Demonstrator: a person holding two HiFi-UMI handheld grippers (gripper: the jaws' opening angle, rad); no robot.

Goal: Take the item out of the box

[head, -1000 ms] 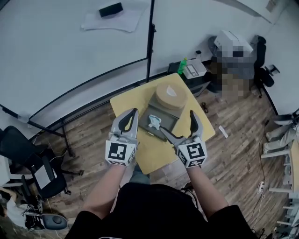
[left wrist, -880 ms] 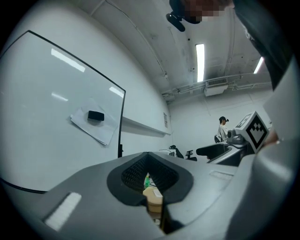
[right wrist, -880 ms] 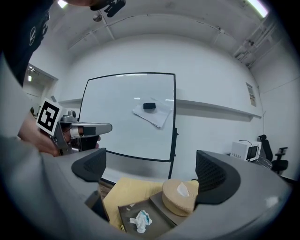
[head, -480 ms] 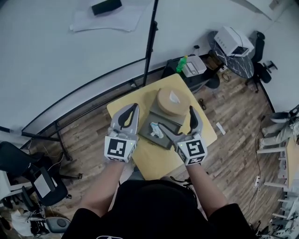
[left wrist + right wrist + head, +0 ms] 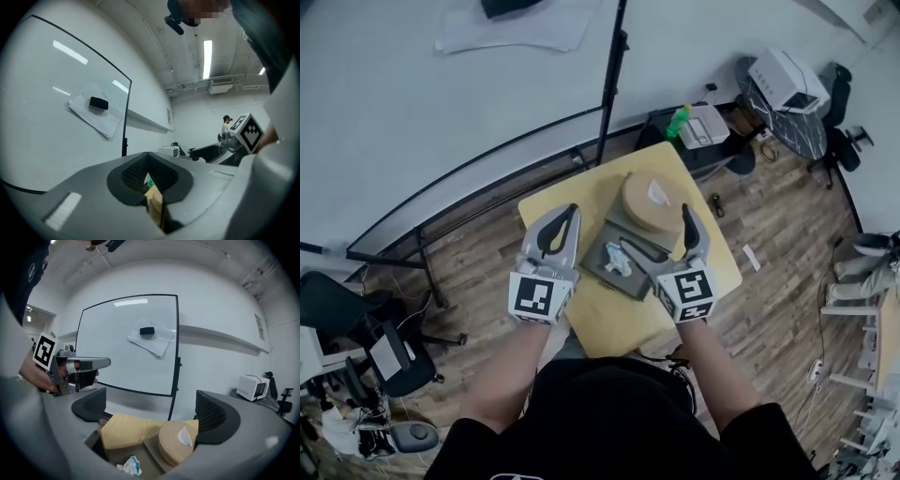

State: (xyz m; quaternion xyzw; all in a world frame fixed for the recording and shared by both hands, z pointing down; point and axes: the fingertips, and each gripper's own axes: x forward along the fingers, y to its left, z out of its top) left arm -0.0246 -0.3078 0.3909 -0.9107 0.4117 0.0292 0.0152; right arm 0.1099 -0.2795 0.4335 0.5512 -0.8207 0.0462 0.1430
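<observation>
An open grey box (image 5: 630, 246) sits on a small yellow table (image 5: 572, 202). A crumpled white-and-blue item (image 5: 615, 263) lies inside it. A round tan disc (image 5: 651, 202) with a white scrap on top rests on the box's far end. My right gripper (image 5: 654, 228) hovers open over the box, one finger on each side. In the right gripper view the item (image 5: 131, 466) and the disc (image 5: 176, 441) lie below the spread jaws of the right gripper (image 5: 152, 411). My left gripper (image 5: 567, 217) is shut and empty, left of the box; the left gripper (image 5: 149, 176) has its pads together.
A whiteboard (image 5: 412, 103) on a black stand (image 5: 609, 84) lies beyond the table. A green bottle (image 5: 678, 121) and a white device (image 5: 783, 80) stand on furniture at the back right. An office chair (image 5: 337, 300) is at the left, on wooden floor.
Both grippers have moved a little forward, the right one further over the box. The head view has shifted slightly. The left jaws stay shut and the right jaws stay open.
</observation>
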